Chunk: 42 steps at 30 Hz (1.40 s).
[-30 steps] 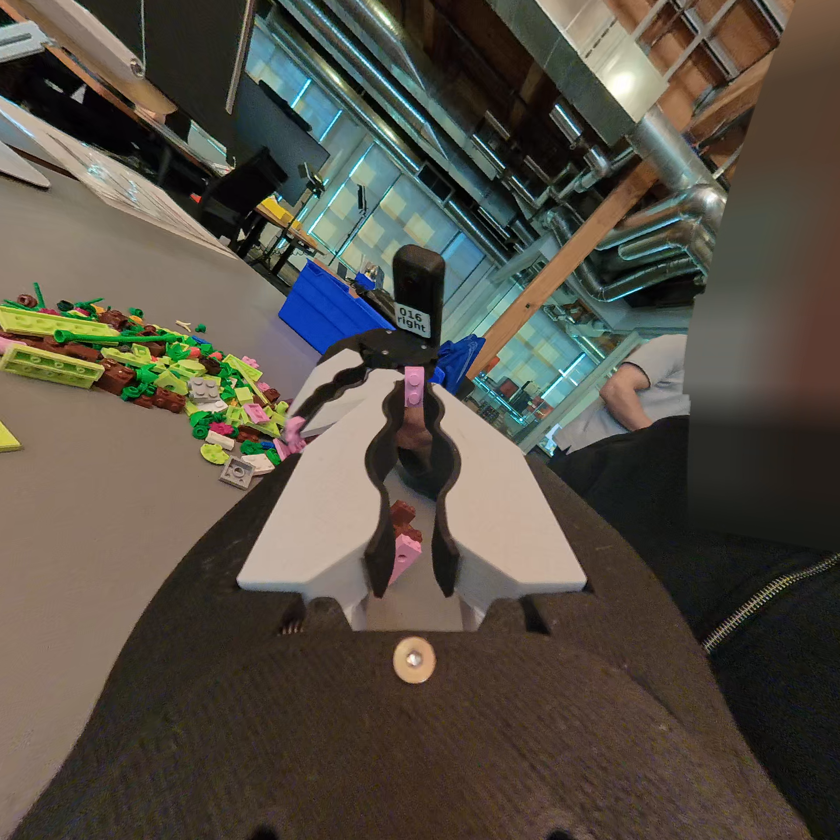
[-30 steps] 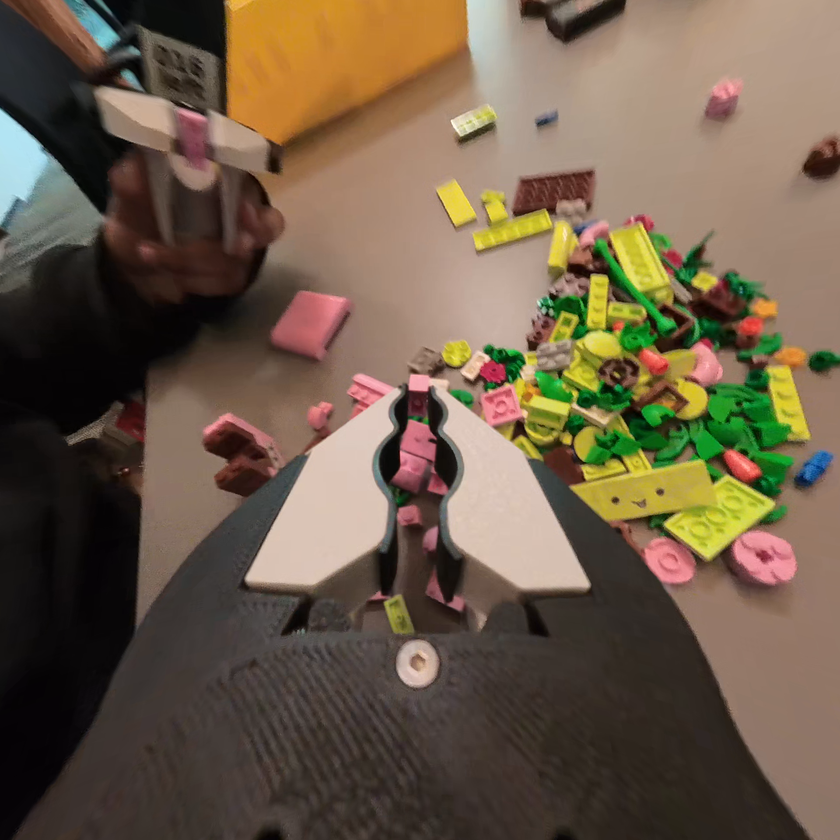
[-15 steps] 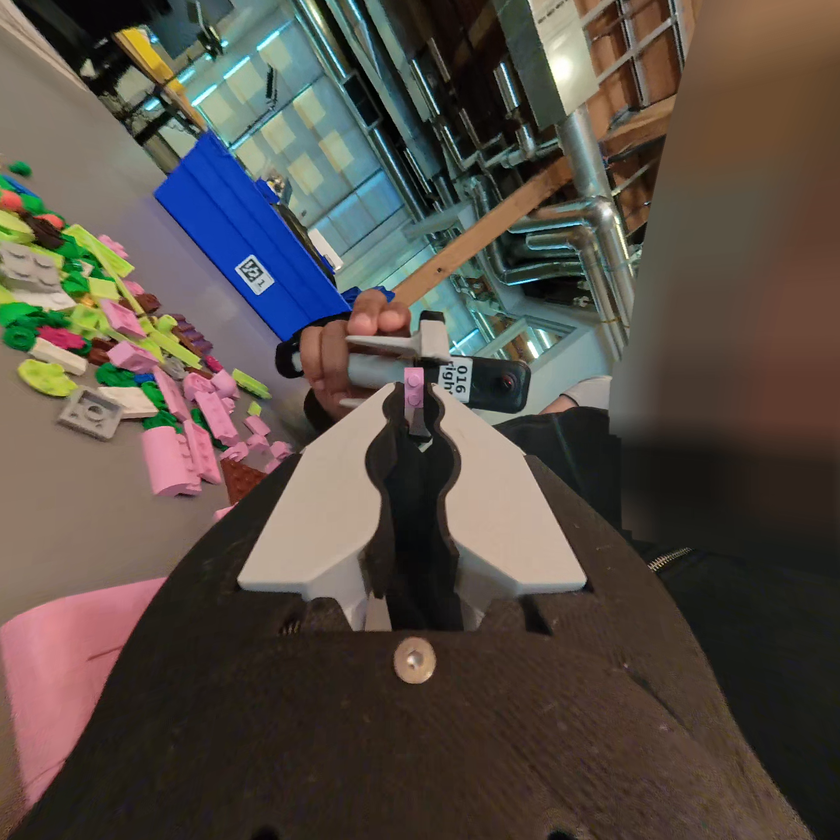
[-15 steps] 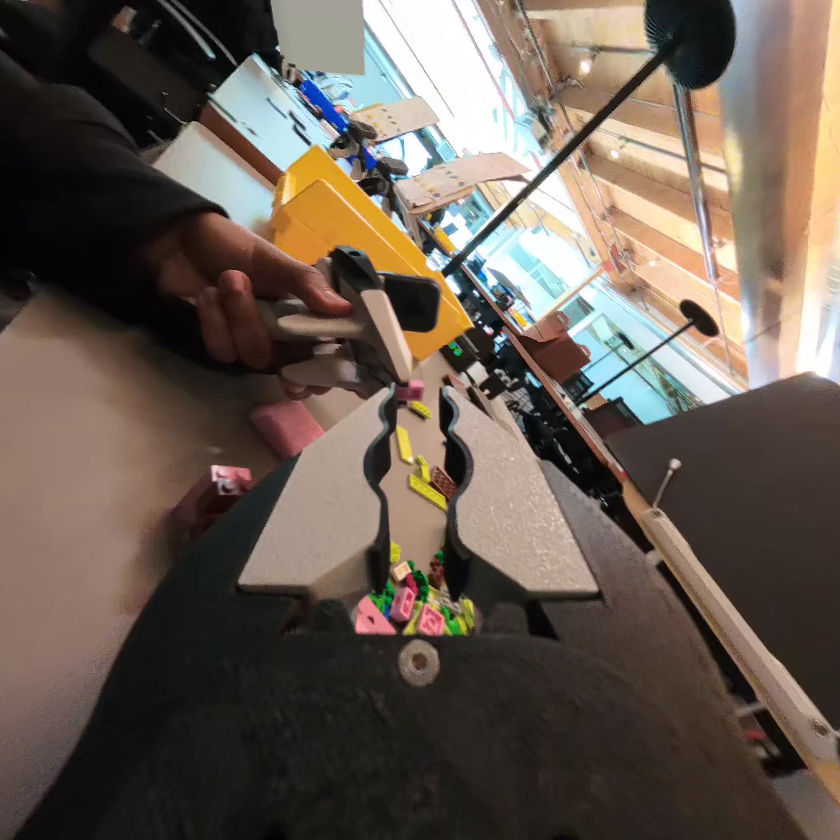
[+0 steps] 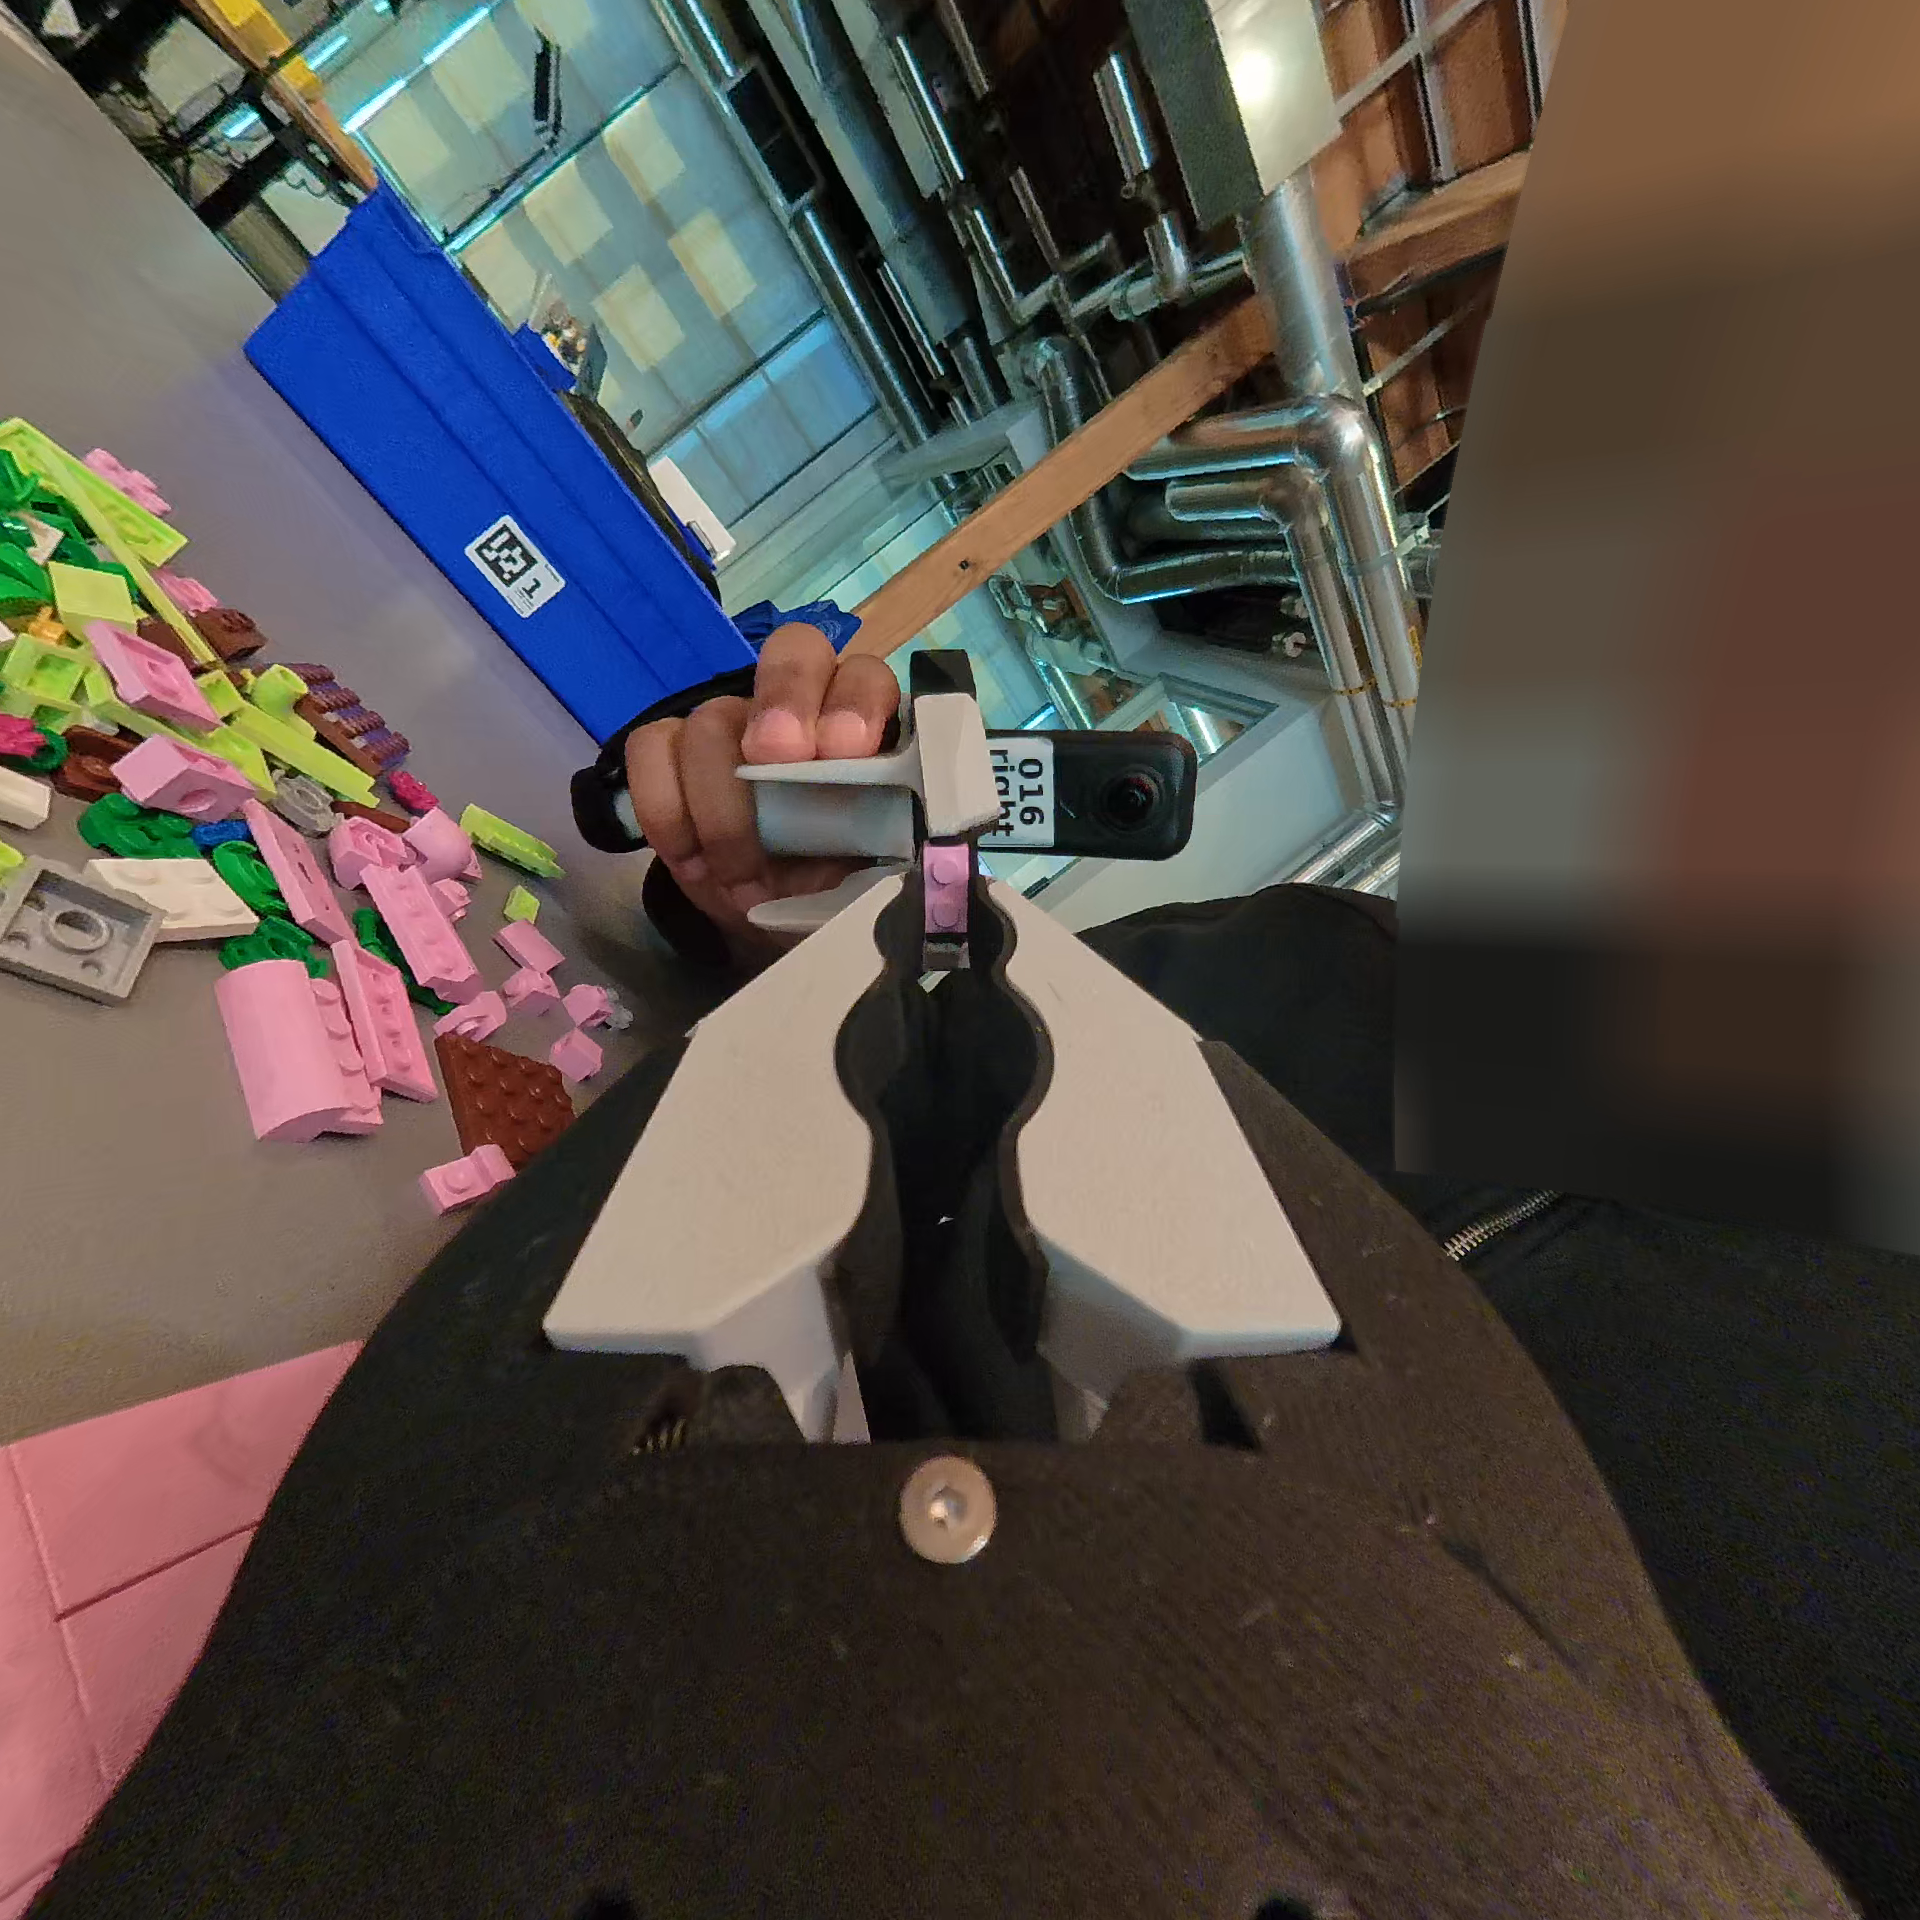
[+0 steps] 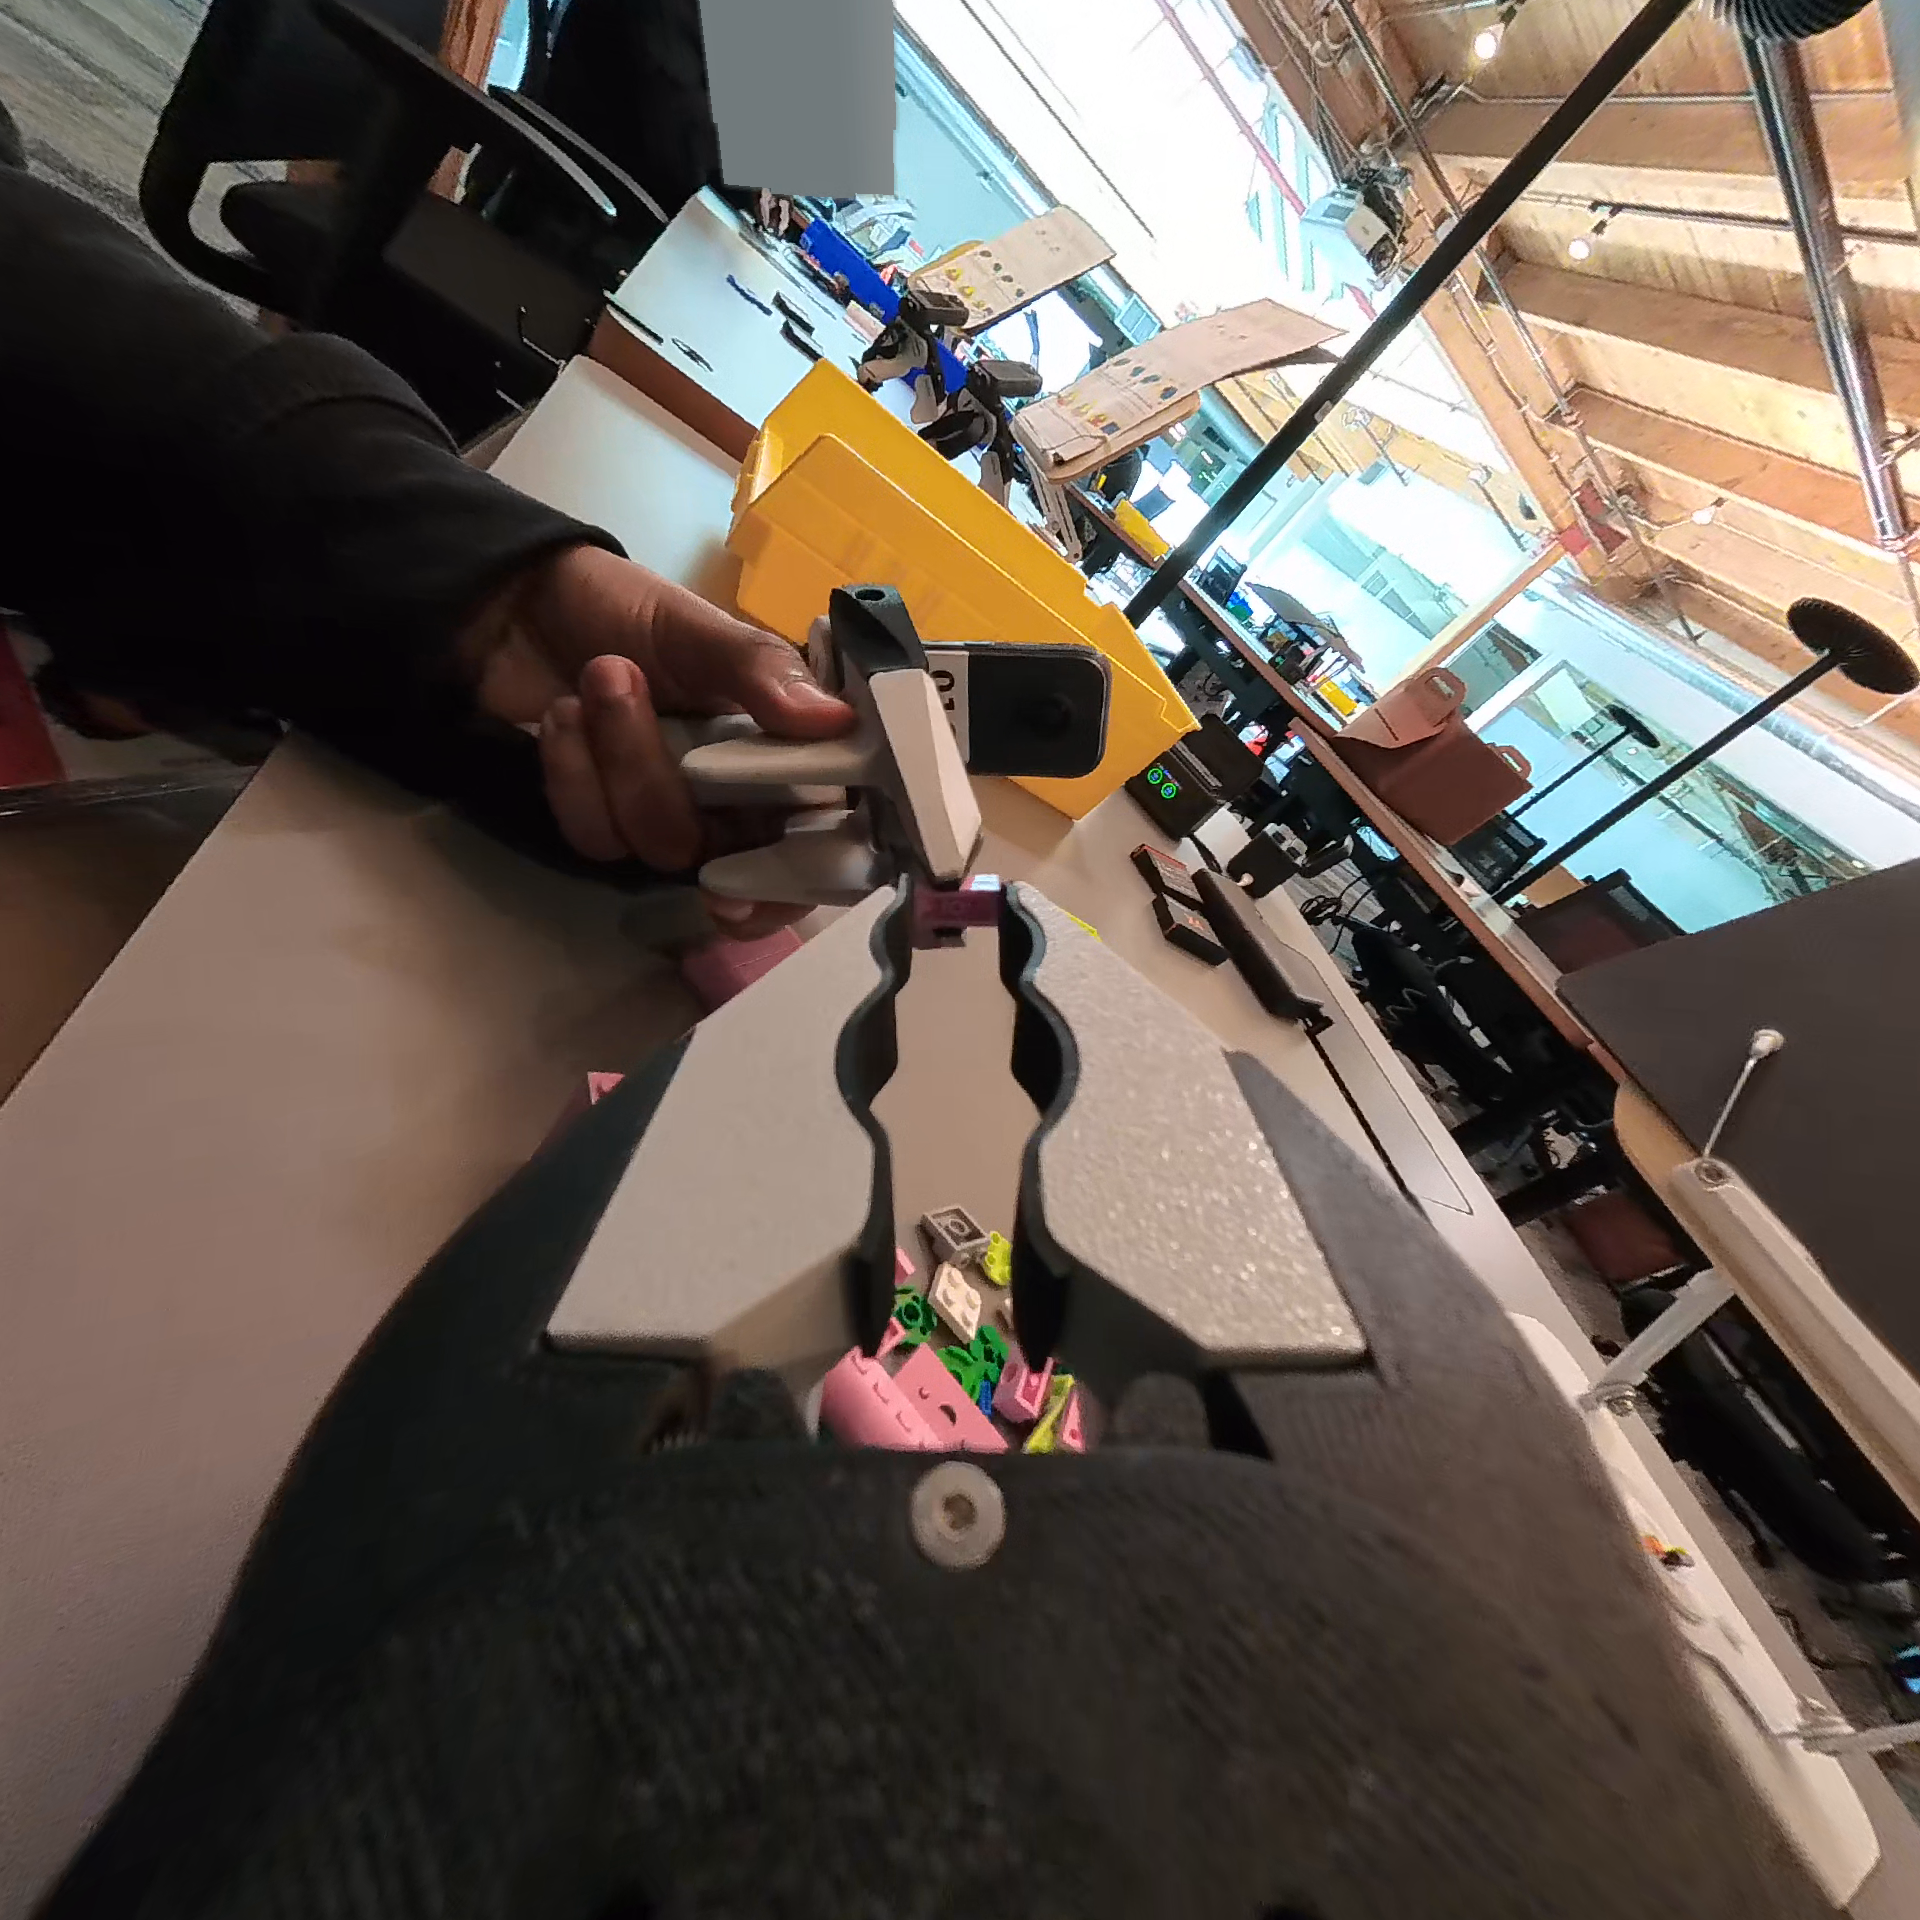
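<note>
A small pink brick (image 5: 947, 891) is pinched at the tips of the left gripper (image 5: 945, 914). The right gripper (image 6: 956, 914), jaws closed on a purple brick (image 6: 958, 914), meets it above the counter (image 5: 156, 1226), beside the brick pile (image 5: 208, 748).

Left gripper (image 5: 945, 894): your jaws are pinched nearly together, tips raised above the table.
Right gripper (image 6: 951, 914): your jaws are narrowly parted, tip to tip with the left.
Hands: your left hand (image 6: 634, 717) and right hand (image 5: 727, 800) each wrap a handle.
</note>
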Available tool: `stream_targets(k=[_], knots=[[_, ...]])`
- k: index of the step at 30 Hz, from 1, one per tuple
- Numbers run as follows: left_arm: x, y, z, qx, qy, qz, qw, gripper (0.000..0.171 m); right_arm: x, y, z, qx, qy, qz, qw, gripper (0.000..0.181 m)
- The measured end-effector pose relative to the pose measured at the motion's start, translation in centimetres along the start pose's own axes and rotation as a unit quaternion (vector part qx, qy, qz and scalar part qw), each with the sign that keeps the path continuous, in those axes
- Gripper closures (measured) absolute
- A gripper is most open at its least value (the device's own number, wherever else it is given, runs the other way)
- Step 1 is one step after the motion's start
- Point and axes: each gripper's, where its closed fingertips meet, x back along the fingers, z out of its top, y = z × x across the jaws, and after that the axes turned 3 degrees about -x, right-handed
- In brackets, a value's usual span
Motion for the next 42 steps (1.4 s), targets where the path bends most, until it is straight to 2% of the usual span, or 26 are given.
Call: stream_targets(k=[5, 14, 21, 27, 28, 29, 31, 32, 33, 34, 36, 38, 40, 42], knots=[[0.1, 0.3, 0.4, -0.005, 0.016, -0.007, 1.0, 0.167, 0.1, 0.3, 0.3, -0.031, 0.005, 0.009, 0.999, 0.169], [0.1, 0.5, 0.4, 0.002, 0.02, -0.014, 1.0, 0.168, 0.2, 0.3, 0.6, -0.025, 0.009, 0.008, 1.0, 0.168], [-0.4, 0.5, 0.8, -0.017, 0.033, 0.018, 0.999, 0.168, 0.6, 0.9, 0.5, -0.028, 0.002, 0.0, 1.0, 0.168], [-0.6, 0.6, 1.0, 0.016, 0.047, -0.003, 0.999, 0.167, 0.9, 1.0, 0.5, -0.045, -0.001, 0.014, 0.999, 0.168], [0.3, 1.3, 2.2, 0.029, 0.086, -0.029, 0.995, 0.167, 1.3, 1.4, 0.7, -0.055, 0.007, 0.01, 0.998, 0.168], [2.5, 1.7, 4.1, 0.04, 0.133, -0.043, 0.989, 0.167, 2.4, 2.6, 1.0, -0.069, 0.026, -0.015, 0.997, 0.168], [6.0, 0.5, 5.5, -0.021, 0.145, 0.045, 0.988, 0.166, 5.2, 5.2, 1.4, -0.117, 0.068, -0.049, 0.99, 0.169], [6.7, 1.1, 6.3, -0.037, 0.16, 0.047, 0.985, 0.166, 5.7, 5.9, 1.2, -0.13, 0.071, -0.056, 0.987, 0.169], [6.7, 1.3, 6.3, -0.06, 0.146, 0.067, 0.985, 0.166, 5.8, 6.1, 0.9, -0.13, 0.066, -0.063, 0.987, 0.169], [6.4, 0.6, 5.8, -0.092, 0.116, 0.115, 0.982, 0.166, 5.4, 6.2, 0.3, -0.128, 0.049, -0.067, 0.988, 0.169], [6.1, -0.8, 5.0, -0.139, 0.062, 0.193, 0.969, 0.166, 4.8, 6.4, -1.7, -0.124, -0.003, -0.078, 0.989, 0.169], [6.3, -2.2, 4.5, -0.168, 0.026, 0.256, 0.952, 0.166, 4.5, 6.7, -4.6, -0.158, -0.064, -0.082, 0.982, 0.169], [6.0, -3.5, 3.8, -0.177, -0.015, 0.293, 0.939, 0.166, 4.0, 6.3, -7.5, -0.224, -0.125, -0.062, 0.965, 0.169], [5.3, -4.7, 3.3, -0.191, -0.057, 0.322, 0.926, 0.166, 4.0, 5.9, -10.1, -0.248, -0.193, -0.06, 0.947, 0.169]])
